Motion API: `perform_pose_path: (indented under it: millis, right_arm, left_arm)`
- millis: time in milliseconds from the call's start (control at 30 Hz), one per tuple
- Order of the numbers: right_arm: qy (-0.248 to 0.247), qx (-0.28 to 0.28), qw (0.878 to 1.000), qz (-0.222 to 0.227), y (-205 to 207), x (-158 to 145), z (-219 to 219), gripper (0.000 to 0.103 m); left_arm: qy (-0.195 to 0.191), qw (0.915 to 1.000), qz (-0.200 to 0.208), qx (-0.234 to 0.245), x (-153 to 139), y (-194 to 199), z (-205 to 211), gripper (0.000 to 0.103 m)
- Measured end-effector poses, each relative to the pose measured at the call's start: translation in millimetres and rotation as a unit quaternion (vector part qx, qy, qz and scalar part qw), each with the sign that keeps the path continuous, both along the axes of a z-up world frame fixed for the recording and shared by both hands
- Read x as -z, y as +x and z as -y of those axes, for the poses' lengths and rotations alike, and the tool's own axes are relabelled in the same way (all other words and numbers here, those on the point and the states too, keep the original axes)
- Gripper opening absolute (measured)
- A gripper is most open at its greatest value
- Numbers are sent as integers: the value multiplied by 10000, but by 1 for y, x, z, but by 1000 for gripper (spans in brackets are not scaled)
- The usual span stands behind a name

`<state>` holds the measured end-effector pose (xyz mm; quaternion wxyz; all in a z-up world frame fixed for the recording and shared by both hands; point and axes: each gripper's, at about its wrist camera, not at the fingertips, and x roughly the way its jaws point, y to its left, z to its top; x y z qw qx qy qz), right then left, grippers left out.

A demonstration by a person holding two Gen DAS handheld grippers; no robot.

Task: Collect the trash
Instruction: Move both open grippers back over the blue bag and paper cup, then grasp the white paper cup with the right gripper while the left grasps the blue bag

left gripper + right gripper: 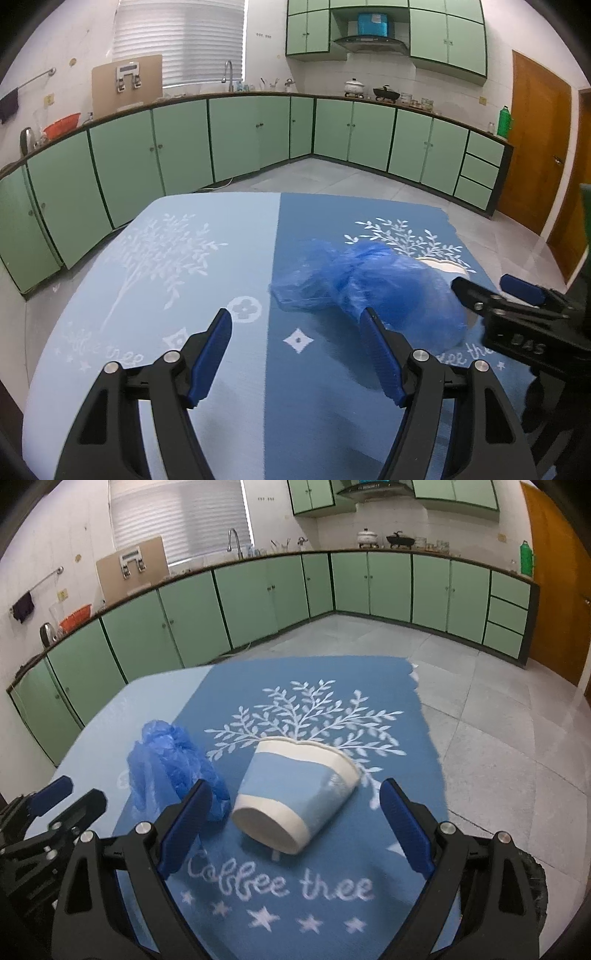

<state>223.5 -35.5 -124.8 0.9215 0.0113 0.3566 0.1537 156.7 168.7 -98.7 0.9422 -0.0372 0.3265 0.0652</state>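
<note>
A crumpled blue plastic bag (373, 291) lies on the blue patterned table mat (221, 280); it also shows in the right wrist view (173, 764). A blue and white paper cup (295, 794) lies on its side on the mat (388, 904), base toward me, mostly hidden behind the bag in the left wrist view (447, 265). My left gripper (297, 325) is open and empty just in front of the bag. My right gripper (293, 794) is open with its fingers either side of the cup, a little short of it. The right gripper also shows in the left view (487, 288).
Green kitchen cabinets (240, 136) line the far walls, with a sink tap (228, 75) and pots on the counter. A wooden door (535, 147) stands at the right. The table edge drops to a grey tiled floor (498, 709).
</note>
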Motion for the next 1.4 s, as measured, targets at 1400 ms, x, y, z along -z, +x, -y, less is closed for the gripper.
perform_pose_path:
  millis: [1400]
  right_arm:
    - [58, 277, 9990, -331, 13, 5, 62, 62]
  left_arm:
    - [-450, 9958, -602, 514, 28, 69, 51, 62]
